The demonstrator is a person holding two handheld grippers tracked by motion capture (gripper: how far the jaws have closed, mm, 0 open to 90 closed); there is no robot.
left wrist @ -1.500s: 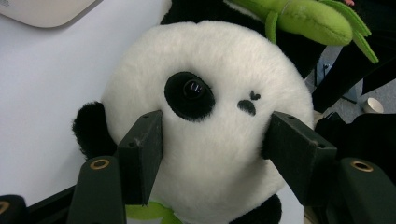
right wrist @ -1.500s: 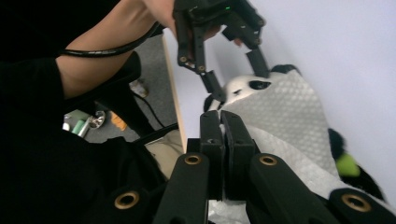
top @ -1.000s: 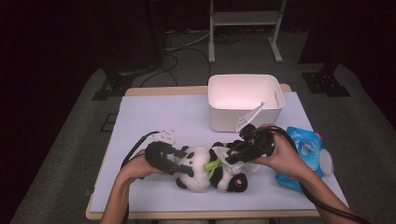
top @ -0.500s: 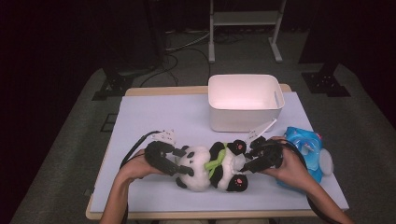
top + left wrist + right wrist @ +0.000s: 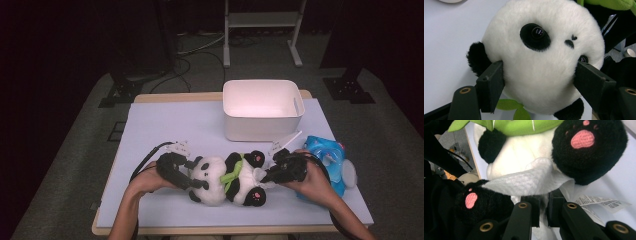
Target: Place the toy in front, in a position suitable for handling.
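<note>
A black-and-white panda plush (image 5: 225, 177) with a green bamboo sprig lies on its back on the pale table (image 5: 175, 125), head to the left. My left gripper (image 5: 197, 175) clamps the head from both sides. In the left gripper view its pads dent the fur of the head (image 5: 541, 62), and its jaws have just been opening a little wider around it. My right gripper (image 5: 267, 176) is at the panda's feet. Its jaws have just been closing and are shut on a white tissue (image 5: 529, 182) that lies between the two black legs.
A white bin (image 5: 262, 107) stands behind the panda at the back right. A blue plush toy (image 5: 327, 160) lies at the right edge, just past my right hand. A paper label (image 5: 604, 203) trails from the panda.
My right gripper has come down and left from above the panda's feet to between the legs and closed on the tissue. The left hand has stayed at the head.
</note>
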